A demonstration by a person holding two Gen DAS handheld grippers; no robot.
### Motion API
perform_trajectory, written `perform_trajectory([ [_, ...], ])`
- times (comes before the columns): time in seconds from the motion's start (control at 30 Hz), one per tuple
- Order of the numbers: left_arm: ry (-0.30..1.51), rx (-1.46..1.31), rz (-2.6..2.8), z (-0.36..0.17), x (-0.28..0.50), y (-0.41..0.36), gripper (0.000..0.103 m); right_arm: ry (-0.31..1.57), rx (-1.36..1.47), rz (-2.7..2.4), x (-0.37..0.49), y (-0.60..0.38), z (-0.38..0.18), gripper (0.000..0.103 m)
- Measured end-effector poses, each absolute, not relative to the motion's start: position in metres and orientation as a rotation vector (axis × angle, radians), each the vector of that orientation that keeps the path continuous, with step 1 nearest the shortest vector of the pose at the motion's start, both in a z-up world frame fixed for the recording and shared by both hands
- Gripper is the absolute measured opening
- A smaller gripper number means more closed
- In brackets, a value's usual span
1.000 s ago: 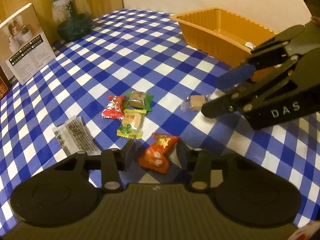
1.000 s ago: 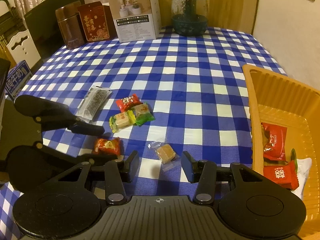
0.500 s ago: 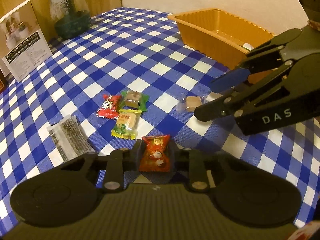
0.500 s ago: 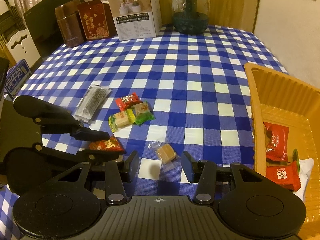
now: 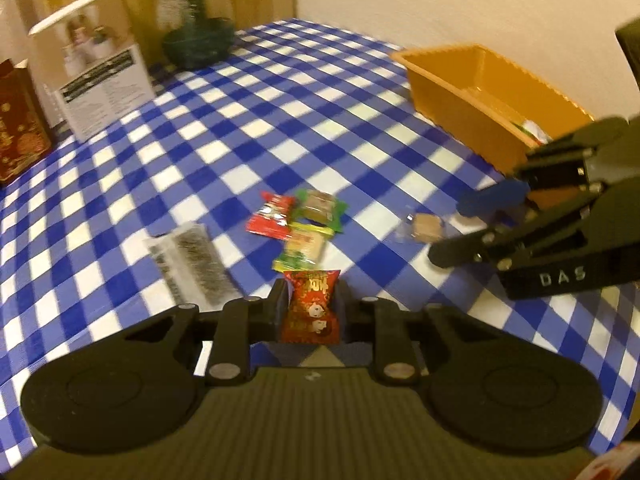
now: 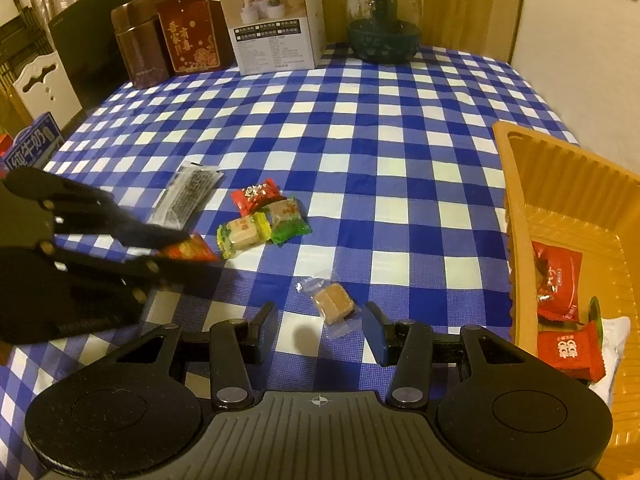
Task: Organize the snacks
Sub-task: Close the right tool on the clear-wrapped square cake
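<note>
Now we have our left gripper (image 5: pixel 310 306) clamped on a red snack packet (image 5: pixel 311 308), which stands upright between the two fingers with its crimped top edge poking up above them; from the right wrist view the packet looks lifted just clear of the checkered desk (image 6: pixel 360 128), though the blur there makes that hard to confirm. Our right gripper (image 6: pixel 320 330) hangs with its fingers well apart and nothing between them, low over a clear-wrapped brown candy (image 6: pixel 333 305) that lies just ahead of the gap. We judge the step in hand to be the pick-up: one snack is secured on the left, and the right is lined up for the brown candy. The next move, as we read it, calls for carrying the red packet across to the orange tray (image 6: pixel 516 200) at the right edge of the desk, and for lowering and closing the right fingers around the candy. Beyond the grippers, a red-wrapped sweet (image 6: pixel 256 196), a yellow-wrapped one (image 6: pixel 242 232) and a green-wrapped one (image 6: pixel 288 218) sit bunched together, touching, with a long grey sachet (image 6: pixel 188 198) near them to the left. The tray already holds at least two red packets (image 6: pixel 558 276). Boxes and a glass jar (image 6: pixel 382 20) stand along the far edge.
</note>
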State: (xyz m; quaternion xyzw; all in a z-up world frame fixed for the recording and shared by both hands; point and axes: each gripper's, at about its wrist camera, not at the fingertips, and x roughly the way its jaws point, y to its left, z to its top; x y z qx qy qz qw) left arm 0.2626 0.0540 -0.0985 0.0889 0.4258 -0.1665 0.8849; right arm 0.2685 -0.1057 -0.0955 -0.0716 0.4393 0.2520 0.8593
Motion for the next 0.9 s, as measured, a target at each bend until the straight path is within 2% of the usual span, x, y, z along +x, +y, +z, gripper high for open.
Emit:
perform_trajectory([
  [0.9,0.871,0.164,-0.356,-0.092,0.26,0.056,0.022,0.936,-0.218,0.501,0.284,-0.091,-0.114,0.048],
])
